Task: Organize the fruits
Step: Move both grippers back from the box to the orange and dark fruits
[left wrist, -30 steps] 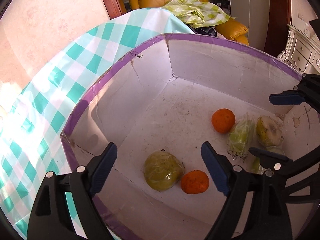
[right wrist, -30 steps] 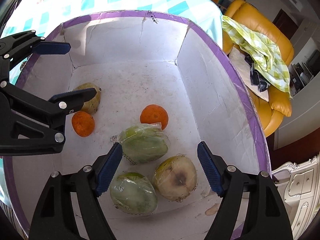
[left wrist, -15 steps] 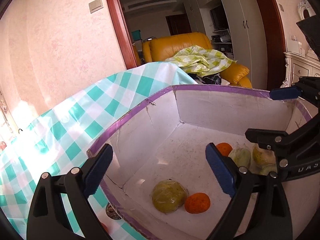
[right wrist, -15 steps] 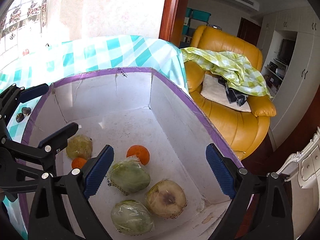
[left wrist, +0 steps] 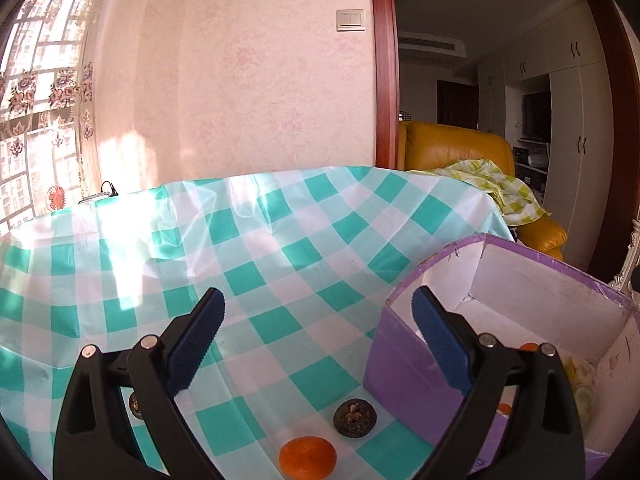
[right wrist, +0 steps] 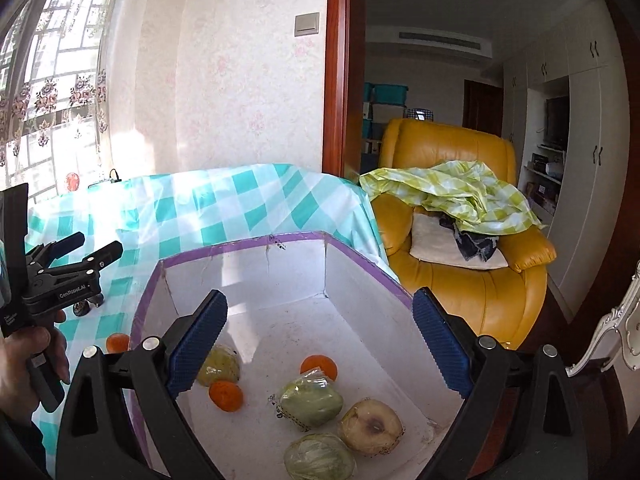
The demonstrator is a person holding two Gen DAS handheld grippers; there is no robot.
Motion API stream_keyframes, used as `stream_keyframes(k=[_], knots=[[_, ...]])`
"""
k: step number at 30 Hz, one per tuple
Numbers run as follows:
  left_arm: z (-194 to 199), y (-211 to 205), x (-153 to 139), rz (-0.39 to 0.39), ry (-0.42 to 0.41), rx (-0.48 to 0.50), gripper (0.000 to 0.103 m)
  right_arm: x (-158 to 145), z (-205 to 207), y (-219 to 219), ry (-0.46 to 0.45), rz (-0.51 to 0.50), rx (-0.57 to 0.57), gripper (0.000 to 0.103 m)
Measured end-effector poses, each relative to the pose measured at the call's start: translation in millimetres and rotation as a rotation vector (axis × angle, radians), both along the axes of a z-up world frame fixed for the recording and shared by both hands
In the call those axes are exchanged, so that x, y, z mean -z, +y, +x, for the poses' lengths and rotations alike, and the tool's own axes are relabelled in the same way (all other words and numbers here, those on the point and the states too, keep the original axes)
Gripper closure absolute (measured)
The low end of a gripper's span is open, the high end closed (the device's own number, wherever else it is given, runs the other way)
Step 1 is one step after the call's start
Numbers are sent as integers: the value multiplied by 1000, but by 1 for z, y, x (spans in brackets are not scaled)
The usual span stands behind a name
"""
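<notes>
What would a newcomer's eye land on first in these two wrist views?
Probably the purple-rimmed white box on the teal checked tablecloth, holding oranges and plastic-wrapped green fruit. Next, one orange and a dark round fruit lying loose on the cloth beside the box, then the yellow armchair behind.

In the left wrist view the gripper's arm hides most of the box's [left wrist: 404, 372] fruit; a second dark fruit [left wrist: 135, 405] peeks from behind the other arm; the orange [left wrist: 307, 458] meets the bottom edge; in the right wrist view, a wrapped green fruit [right wrist: 319, 458] is cut off below.
</notes>
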State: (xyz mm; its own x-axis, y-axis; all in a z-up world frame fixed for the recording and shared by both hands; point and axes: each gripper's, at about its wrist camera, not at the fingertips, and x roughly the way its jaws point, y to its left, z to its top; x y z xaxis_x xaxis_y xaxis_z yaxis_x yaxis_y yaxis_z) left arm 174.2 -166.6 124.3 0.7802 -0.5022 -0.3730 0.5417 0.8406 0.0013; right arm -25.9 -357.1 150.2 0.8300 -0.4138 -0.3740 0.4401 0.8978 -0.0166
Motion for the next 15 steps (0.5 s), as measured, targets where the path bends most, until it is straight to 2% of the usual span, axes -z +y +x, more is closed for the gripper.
stream_keyframes(k=[4,8,13,15], knots=[[30,43,10,-40,66,-135,8,-14,-3,31,-97,-17,-70,11],[57,94,25,-91,142,-270,8,-18,0,67,-154,-23,-166,11],[81,151,50,-158,256,-406,10,-8,8,120,-157,-85,-276,11],[88,166,61,-162,302,-441,18,1,16,139,-138,-102,-322,11]])
